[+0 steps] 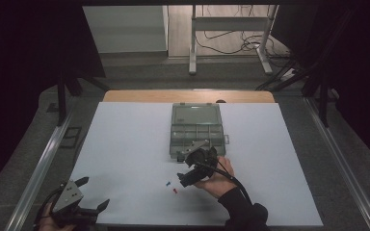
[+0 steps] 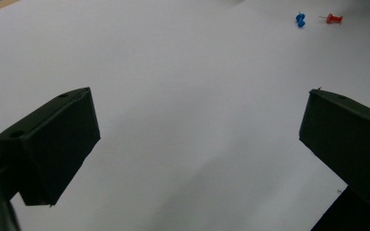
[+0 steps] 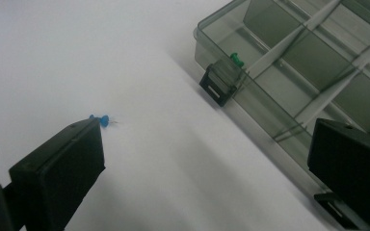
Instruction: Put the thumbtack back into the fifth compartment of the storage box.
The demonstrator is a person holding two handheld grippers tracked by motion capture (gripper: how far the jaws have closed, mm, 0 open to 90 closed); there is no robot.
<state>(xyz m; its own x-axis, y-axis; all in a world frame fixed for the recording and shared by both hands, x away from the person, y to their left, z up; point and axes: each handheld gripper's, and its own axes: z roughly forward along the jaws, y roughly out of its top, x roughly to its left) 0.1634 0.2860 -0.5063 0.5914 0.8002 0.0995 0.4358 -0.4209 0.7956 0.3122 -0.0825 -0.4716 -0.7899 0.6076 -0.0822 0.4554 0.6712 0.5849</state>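
We are sorting push pins into the clear compartment box (image 1: pixel 195 129) that lies open on the white sheet (image 1: pixel 125 144), and two pins are left out: a blue pin (image 1: pixel 168 183) and a red pin (image 1: pixel 175 191), side by side on the sheet just ahead of our right hand (image 1: pixel 218 177). A green pin (image 3: pixel 237 59) already sits in a compartment at the box's near edge, close to its dark latch (image 3: pixel 218 82). These pins should handle as very light, hard little things with a smooth plastic head and a sharp point, so we expect them to skid or roll away under a careless pinch; the waisted head is the place to grip, squarely across it, with the point kept clear of the pads. Our right gripper (image 1: pixel 194 168) hovers between the box and the loose pins with its jaws wide apart and empty, the blue pin (image 3: pixel 102 120) showing just past the tip of one jaw. Whether that jaw touches the pin is hard to say; it looks just clear. Our left gripper (image 1: pixel 79 199) rests near the sheet's front left corner, jaws spread wide, holding nothing, well away from the blue (image 2: pixel 300 19) and red (image 2: pixel 335 19) pins.
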